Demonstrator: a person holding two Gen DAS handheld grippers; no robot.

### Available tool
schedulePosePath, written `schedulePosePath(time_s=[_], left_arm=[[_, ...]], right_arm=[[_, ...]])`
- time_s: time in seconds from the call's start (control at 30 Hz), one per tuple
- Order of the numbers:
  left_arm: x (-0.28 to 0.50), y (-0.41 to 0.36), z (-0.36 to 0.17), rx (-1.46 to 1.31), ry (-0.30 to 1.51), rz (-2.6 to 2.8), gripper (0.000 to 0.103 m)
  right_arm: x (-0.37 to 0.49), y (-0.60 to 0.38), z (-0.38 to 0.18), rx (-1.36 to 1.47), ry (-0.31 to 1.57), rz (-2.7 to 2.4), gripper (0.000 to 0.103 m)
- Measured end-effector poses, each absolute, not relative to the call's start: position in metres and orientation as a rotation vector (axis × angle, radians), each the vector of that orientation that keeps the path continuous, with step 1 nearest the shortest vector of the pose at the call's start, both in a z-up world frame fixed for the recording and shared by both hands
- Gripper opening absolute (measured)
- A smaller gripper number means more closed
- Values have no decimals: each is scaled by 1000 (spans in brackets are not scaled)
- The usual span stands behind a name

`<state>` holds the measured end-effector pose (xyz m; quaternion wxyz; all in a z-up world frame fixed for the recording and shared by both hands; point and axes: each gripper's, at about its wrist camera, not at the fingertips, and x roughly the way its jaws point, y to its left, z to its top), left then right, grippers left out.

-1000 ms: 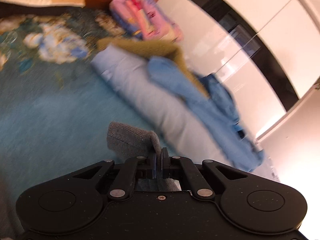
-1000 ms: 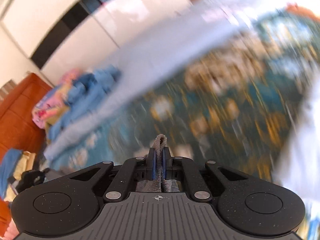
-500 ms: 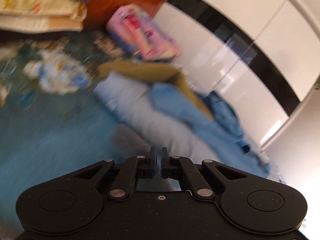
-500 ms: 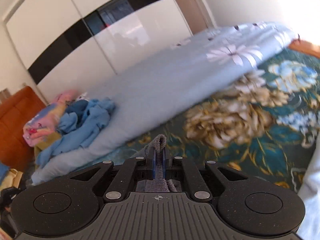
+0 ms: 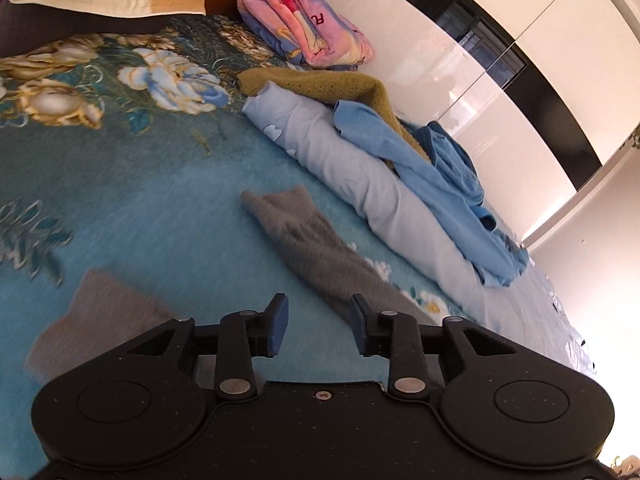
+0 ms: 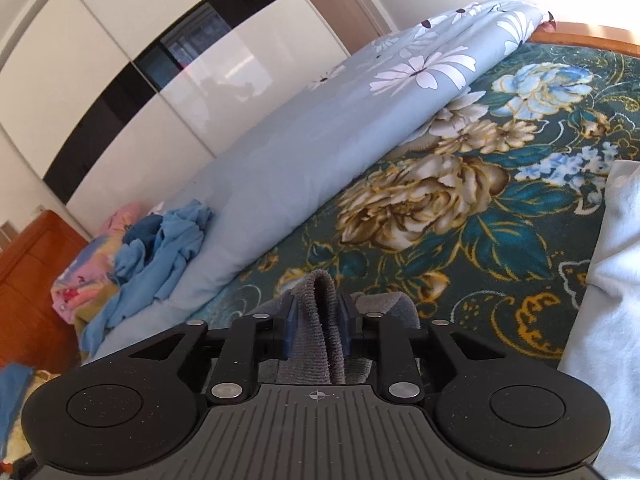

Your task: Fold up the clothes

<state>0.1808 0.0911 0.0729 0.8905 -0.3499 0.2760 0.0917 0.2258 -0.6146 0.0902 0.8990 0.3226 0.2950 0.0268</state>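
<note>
The left hand-held gripper was observed with its jaws apart, having just been opening; nothing was seen between the blue pads. Just ahead of it, the grey knitted garment was found lying flat on the bed, one end stretching away toward the rolled bedding and a second grey portion showing, blurred, at the lower left.

The right hand-held gripper was recorded with its jaws partly parted, also having just been opening. A fold of the grey knitted garment was still standing upright between the pads; whether the pads were pressing on it could not be told with certainty, though a narrow gap seemed visible on each side.

Beyond the garment, a pale blue rolled quilt was noted along the far edge of the bed, with a crumpled blue cloth and an olive knitted piece lying on it. A pink patterned bundle was seen near the headboard. A glossy white wardrobe was recorded behind the bed.
</note>
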Motion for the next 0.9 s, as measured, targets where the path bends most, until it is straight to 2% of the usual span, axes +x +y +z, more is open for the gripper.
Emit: schedulePosePath(time_s=[0.03,0.23,0.47,0.6,0.73,0.83,0.9], left_arm=[[173,89,73,-728,572,193,36],[135,82,73,-704,582,291,46],[118,73,56,-687,664,346,47],[121,70,52,-679,686,369,50],[122,63,49,-666,692,408,50],[123,61,49,-667,691,431,50],[122,61,49,-683,685,426,53]], right_arm=[[220,-615,88,670,614,52,36],[187,-614,62,661,669,0,39],[206,-599,26,715,745,-13,41],[224,-590,22,740,746,-18,46],[237,-579,21,722,736,-36,46],[239,-575,21,730,717,-27,22],[237,-573,24,728,700,-29,14]])
